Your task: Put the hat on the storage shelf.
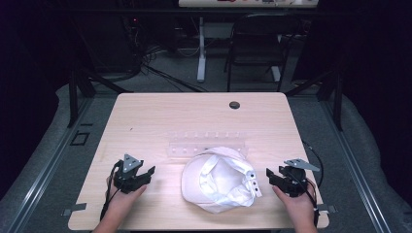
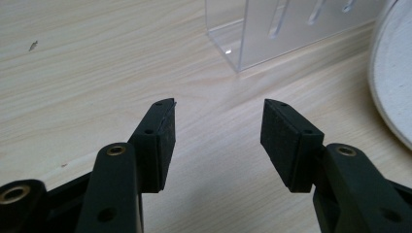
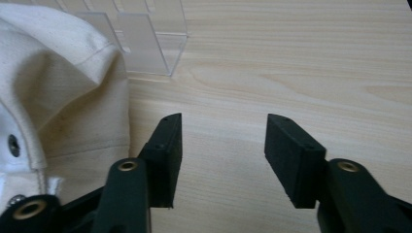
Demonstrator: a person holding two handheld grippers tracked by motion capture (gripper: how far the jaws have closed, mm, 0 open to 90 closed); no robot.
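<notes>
Near the desk's front edge: left gripper [image 1: 145, 175] and right gripper [image 1: 273, 177], jaws apart, nothing between them. Between the two, a white cap [image 1: 219, 178] lying upside down, lining up, snap strap toward the right gripper, which sits closer to it. Just beyond, touching the cap's far side, a clear plastic rack [image 1: 206, 144] running crosswise.

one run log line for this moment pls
left hand-held gripper: open, empty | right hand-held gripper: open, empty | white cap: upside down on table, between them, untouched | clear acrylic rack: behind cap
</notes>
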